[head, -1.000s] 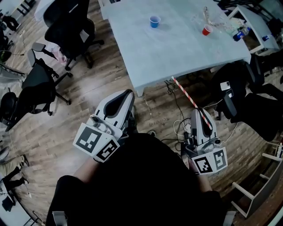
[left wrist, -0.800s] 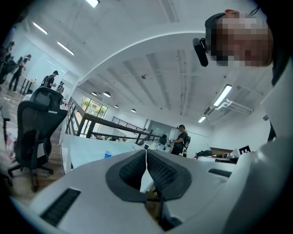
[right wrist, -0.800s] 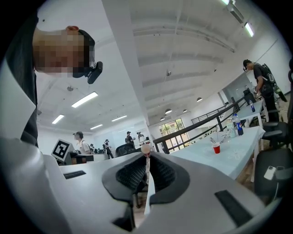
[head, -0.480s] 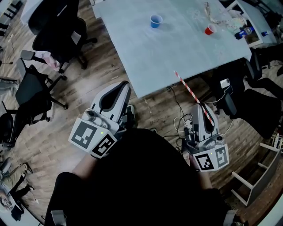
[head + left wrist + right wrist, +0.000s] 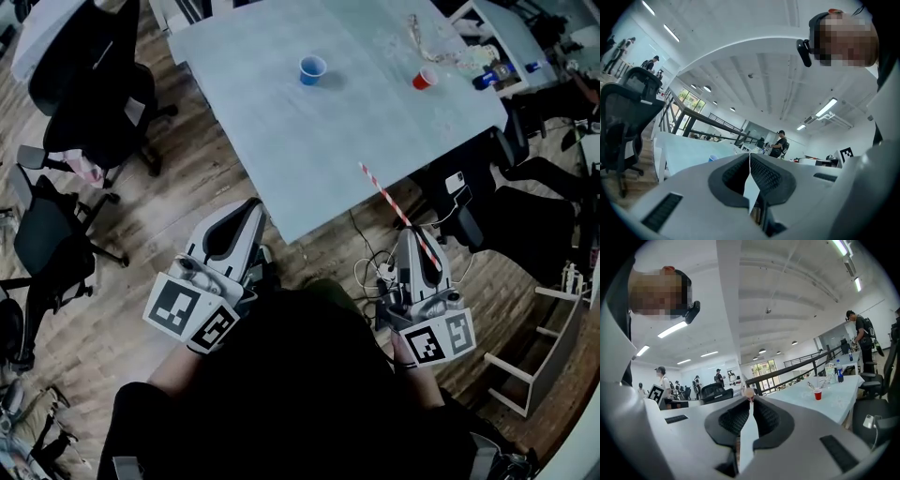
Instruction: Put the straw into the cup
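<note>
Right gripper (image 5: pixel 410 236) is pinching the red-and-white straw (image 5: pixel 386 195), jaws clamped on its lower end, the free tip poking out over the tabletop's (image 5: pixel 281 141) near edge. Left gripper (image 5: pixel 246 211) is pressed together, nothing in it. Blue cup (image 5: pixel 312 68) stands mid-tabletop, red cup (image 5: pixel 424 80) toward the right edge.

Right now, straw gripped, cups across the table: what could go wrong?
1. The right gripper pinches the straw toward its near end; the long free length may wobble and miss a cup mouth.
2. Blue cup and red cup stand unheld, the left gripper shut and empty; a nudge could tip either.
</note>
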Action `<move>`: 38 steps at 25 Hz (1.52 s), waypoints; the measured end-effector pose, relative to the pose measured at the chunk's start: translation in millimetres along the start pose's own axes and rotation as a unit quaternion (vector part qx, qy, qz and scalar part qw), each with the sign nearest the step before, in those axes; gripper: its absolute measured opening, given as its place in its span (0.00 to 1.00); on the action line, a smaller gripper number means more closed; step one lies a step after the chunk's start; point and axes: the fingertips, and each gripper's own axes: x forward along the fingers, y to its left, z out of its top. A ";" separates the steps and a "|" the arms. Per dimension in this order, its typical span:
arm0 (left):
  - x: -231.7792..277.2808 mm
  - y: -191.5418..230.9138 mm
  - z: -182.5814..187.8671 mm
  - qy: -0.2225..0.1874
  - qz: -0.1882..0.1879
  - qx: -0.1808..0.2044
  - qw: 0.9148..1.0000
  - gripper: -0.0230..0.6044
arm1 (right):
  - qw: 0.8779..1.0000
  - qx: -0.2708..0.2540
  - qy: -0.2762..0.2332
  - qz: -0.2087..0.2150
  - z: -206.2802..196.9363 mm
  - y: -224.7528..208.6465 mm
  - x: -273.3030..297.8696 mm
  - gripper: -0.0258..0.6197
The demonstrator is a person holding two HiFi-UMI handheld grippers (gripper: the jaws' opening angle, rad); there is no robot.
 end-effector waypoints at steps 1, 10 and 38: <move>3.6 2.2 0.4 0.003 -0.004 -0.003 1.000 0.07 | 1.000 0.000 0.004 -0.003 0.2 -0.2 6.2 0.12; 31.1 15.2 5.1 0.023 0.009 -0.001 1.000 0.07 | 1.000 0.007 0.016 -0.007 5.5 -34.6 51.7 0.12; 103.7 83.5 44.6 0.007 0.167 0.010 0.986 0.07 | 0.993 -0.038 0.091 0.059 12.4 -151.6 276.5 0.12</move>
